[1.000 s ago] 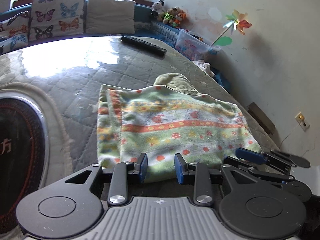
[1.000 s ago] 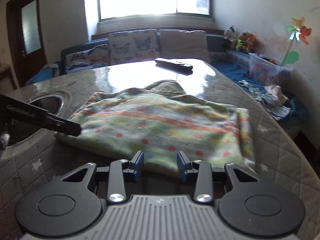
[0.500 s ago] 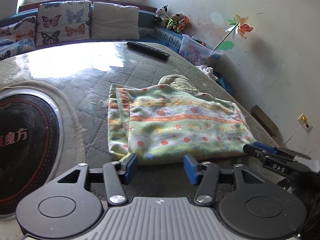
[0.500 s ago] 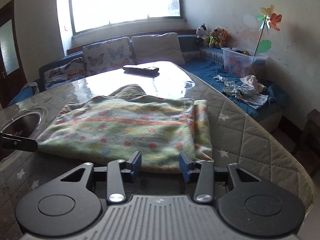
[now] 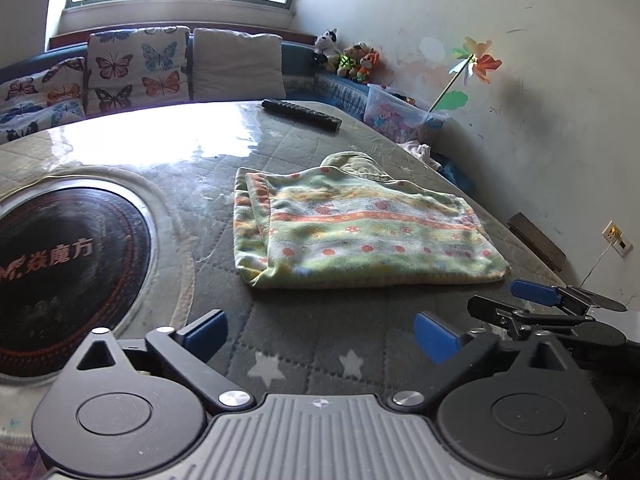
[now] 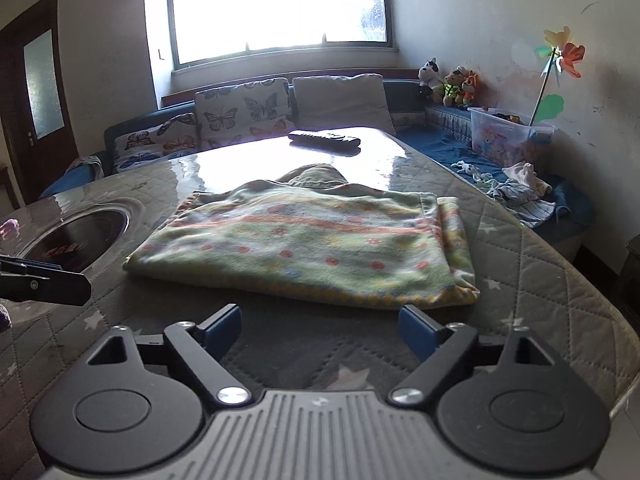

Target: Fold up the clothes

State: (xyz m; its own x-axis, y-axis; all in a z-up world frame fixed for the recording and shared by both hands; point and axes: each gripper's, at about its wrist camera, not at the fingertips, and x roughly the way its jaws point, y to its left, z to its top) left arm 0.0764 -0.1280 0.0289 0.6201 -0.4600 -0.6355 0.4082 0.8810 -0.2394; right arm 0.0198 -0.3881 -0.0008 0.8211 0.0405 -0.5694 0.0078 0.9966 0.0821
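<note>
I have drawn both tools back from the folded green blanket [image 5: 360,232] since a second ago, when their blue tips sat at its near edge, and both sets of fingers have spread from narrow to wide. Going from left to right in my left wrist view: the round black cooktop [image 5: 68,272] with its printed characters is sunk into the quilted table cover [image 5: 304,344] at the far left. My left gripper [image 5: 320,334] hangs low over bare cover in front of the blanket, released, with nothing between its blue pads [image 5: 206,330]. The blanket lies flat in the middle of the table, folded, with its striped and dotted face up and a plain olive layer peeking out at the far edge. Beyond it a black remote [image 5: 301,114] rests near the table's far edge. At the right my right gripper [image 5: 532,300] shows from the side, just off the blanket's near right corner and not touching it.

In my right wrist view the left tool's dark finger [image 6: 44,286] reaches in from the left edge, near the cooktop [image 6: 74,236]. The blanket [image 6: 304,244] fills the middle, its doubled edge along the right side. My right gripper [image 6: 320,328] is likewise released, spread wide and holding nothing, just short of the blanket's near edge. A clear plastic box [image 6: 506,136] and a paper pinwheel [image 6: 562,52] stand by the wall at the far right
</note>
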